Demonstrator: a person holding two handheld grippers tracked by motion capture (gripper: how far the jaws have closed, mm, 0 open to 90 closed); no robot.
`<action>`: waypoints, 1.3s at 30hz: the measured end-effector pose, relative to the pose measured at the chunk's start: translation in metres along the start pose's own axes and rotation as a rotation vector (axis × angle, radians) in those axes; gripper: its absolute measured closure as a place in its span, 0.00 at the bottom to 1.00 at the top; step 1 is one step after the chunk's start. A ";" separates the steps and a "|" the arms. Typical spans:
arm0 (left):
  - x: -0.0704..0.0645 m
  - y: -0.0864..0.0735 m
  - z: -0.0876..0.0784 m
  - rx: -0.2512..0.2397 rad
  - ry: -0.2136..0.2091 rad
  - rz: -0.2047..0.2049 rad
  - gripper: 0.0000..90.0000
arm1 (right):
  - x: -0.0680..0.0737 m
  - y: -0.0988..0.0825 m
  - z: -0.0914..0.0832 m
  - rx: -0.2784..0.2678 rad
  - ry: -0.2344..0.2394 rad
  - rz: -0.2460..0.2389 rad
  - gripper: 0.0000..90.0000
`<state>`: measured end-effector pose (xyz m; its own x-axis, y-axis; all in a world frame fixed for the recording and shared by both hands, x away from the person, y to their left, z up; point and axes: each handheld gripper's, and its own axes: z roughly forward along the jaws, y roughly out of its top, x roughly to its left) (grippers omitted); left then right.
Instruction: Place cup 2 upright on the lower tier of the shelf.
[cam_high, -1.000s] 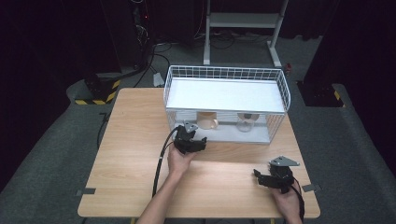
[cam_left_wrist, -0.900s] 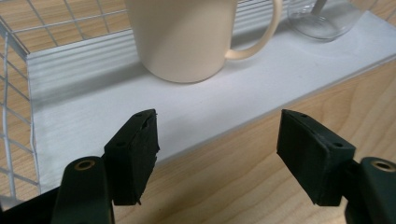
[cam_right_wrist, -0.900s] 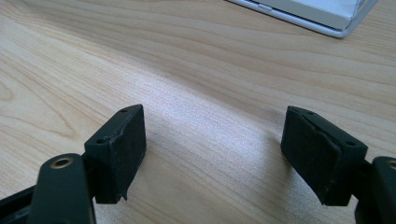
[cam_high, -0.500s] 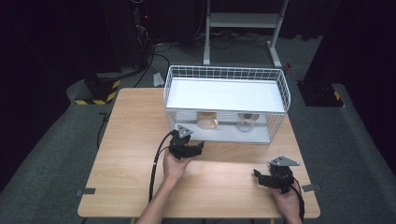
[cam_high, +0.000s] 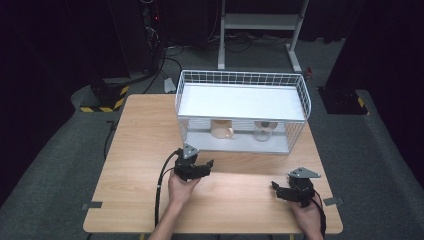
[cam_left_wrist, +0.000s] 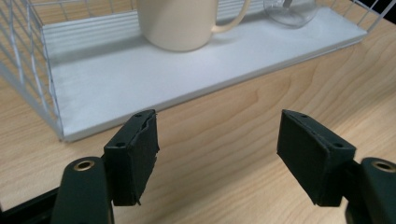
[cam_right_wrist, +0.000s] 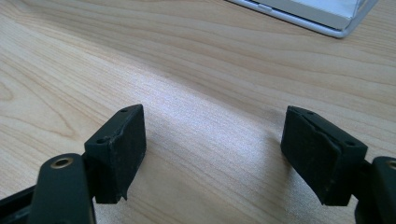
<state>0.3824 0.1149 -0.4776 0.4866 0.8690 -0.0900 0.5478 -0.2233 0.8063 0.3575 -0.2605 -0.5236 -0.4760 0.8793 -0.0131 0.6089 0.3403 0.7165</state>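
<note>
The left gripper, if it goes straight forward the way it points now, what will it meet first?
Probably the front edge of the rack's white lower shelf, then the cream mug standing on it. The left gripper is open, with bare table between; height is uncertain.

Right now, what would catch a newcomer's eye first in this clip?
The white wire rack at the far side of the wooden table stands out, with a cream mug and a clear glass on its lower shelf. Nearer the person, the left gripper and right gripper sit open over bare wood, holding nothing.
</note>
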 end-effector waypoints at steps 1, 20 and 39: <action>0.000 0.000 0.000 0.000 0.000 0.000 0.33 | 0.000 0.000 0.000 0.000 0.000 0.000 0.25; 0.000 -0.033 -0.016 0.004 0.036 -0.005 0.33 | 0.000 0.000 0.000 0.000 -0.002 -0.002 0.25; 0.010 -0.062 -0.010 0.063 0.115 -0.006 0.33 | 0.000 0.000 0.000 0.000 -0.002 -0.002 0.25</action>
<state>0.3470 0.1420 -0.5230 0.4037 0.9145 -0.0245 0.5944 -0.2418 0.7670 0.3579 -0.2603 -0.5236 -0.4761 0.8792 -0.0155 0.6083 0.3421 0.7162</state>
